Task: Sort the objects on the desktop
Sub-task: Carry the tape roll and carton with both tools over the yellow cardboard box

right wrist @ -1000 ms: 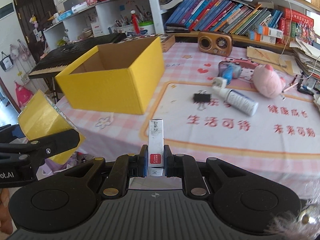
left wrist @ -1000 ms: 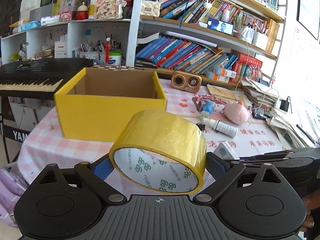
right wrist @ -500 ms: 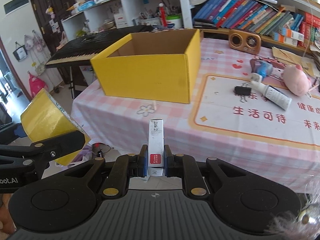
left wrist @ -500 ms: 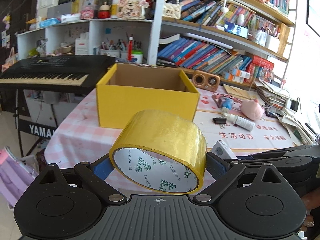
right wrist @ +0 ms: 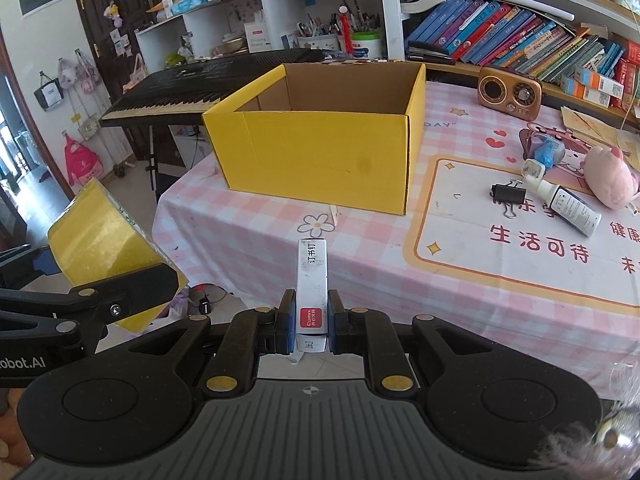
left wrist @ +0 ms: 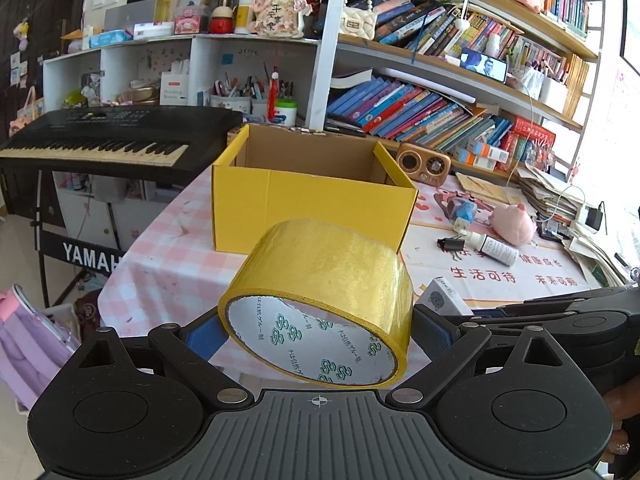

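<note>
Backing off: both grippers pulled away from the table (right wrist: 224,224) over the last second; yellow box (right wrist: 320,156) shrank in both views, more floor and table edge came into sight.
Left gripper (left wrist: 316,334): clamped wide around the roll of yellow tape (left wrist: 320,300), blue pads pressed on its flanks, roll tilted, white core facing the camera.
Right gripper (right wrist: 312,330): squeezed narrow on the slim white staple box (right wrist: 313,280), which stuck out forward between the pads.
Meaning for the task: both loads lifted and carried, neither yet in the box; likely lined up for a drop from above.
Box: open top, inside apparently bare, well apart from both grippers.
Edges: near table edge and the box's front wall stood between loads and opening; both needed clearing by height.
Open room: bare checked cloth in front of the box; binder clip (right wrist: 509,193), small bottle (right wrist: 572,208) and pink plush (right wrist: 610,180) kept off to the right; keyboard (left wrist: 100,140) hemmed in the left.
</note>
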`<state>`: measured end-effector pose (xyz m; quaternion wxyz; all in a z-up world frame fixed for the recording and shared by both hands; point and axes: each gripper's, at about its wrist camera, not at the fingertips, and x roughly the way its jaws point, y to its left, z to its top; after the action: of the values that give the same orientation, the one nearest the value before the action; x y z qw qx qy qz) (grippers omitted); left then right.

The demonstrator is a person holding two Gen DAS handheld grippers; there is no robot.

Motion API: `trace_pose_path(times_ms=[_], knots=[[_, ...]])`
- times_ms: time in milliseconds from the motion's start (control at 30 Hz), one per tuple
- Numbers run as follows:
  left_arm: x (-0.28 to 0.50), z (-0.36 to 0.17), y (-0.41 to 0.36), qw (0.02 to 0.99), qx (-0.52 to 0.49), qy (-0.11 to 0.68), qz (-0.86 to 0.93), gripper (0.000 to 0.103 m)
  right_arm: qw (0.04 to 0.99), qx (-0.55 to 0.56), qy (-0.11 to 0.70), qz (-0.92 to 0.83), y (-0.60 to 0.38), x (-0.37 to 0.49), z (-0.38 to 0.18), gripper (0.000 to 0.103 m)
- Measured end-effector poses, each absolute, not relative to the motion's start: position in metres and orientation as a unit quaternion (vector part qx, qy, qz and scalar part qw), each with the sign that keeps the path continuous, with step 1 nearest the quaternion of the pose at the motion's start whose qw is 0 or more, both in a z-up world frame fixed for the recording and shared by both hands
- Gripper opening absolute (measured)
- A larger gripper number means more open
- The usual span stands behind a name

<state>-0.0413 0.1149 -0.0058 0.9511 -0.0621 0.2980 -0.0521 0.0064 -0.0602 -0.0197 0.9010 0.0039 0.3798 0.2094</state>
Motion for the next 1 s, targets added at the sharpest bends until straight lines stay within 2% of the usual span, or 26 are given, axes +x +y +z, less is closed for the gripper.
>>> trace_pose_path(times_ms=[1000], knots=[[-0.024, -0.012, 0.128, 0.946, -0.082, 0.31, -0.05, 0.097, 0.896, -0.009, 0.394, 0.205, -0.046, 0.025, -0.022, 0.014]])
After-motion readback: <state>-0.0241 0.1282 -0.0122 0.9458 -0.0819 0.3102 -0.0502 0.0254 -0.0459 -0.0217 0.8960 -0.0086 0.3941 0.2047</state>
